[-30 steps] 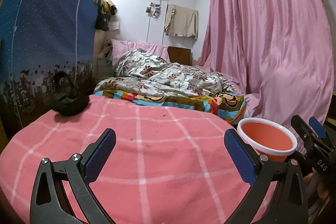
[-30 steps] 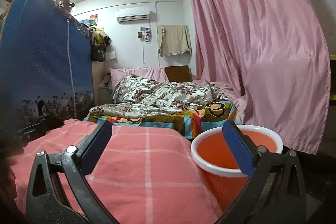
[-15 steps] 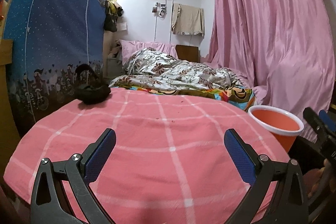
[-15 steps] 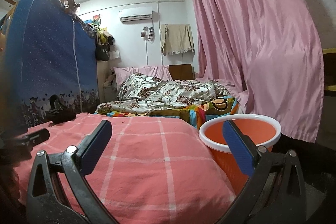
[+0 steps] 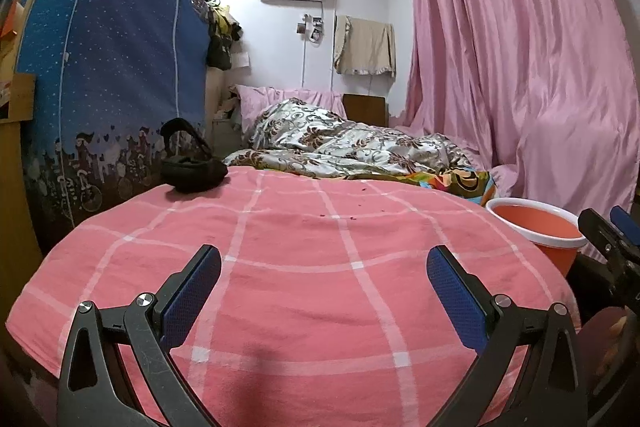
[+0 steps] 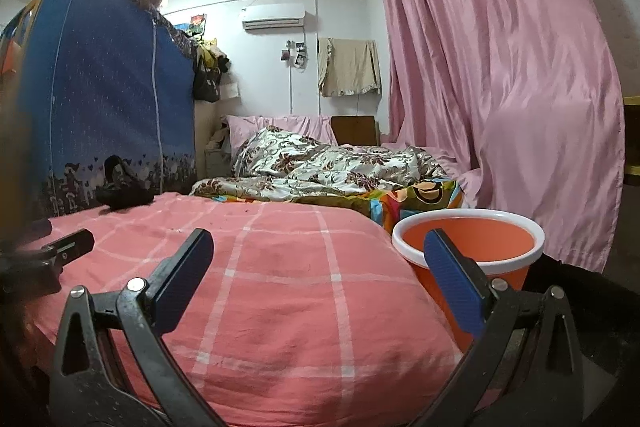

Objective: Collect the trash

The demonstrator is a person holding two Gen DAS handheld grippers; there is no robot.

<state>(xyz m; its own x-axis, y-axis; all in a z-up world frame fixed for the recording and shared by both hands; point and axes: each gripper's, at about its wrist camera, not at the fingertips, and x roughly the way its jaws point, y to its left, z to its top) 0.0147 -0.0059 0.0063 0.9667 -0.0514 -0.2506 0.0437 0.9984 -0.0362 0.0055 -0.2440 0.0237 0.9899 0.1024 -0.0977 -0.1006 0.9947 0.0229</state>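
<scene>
both tools hang low over the near edge of a surface draped in a pink checked cloth [image 5: 320, 267], probably to look it over before anything is picked. the left tool [image 5: 323, 291] has its jaws spread wide with nothing between them, and the right tool [image 6: 318, 277] is spread and empty too. one orange bucket [image 6: 468, 247] with a white rim stands just beside the right edge of the cloth, low enough that scraps could be dropped or swept into it; that looks like the reason it sits there. the trash itself seems to be a scatter of small dark crumbs [image 5: 352, 205] on the far middle of the cloth, too tiny to count and hard to pinch one by one. one black bag [image 5: 192, 173] with a strap lies at the far left corner, well apart from the bucket; whether it counts as trash i cannot tell. nothing shows inside the bucket, so i judge collecting has not begun. beyond lies one bed with a flowered quilt [image 5: 344, 147].
</scene>
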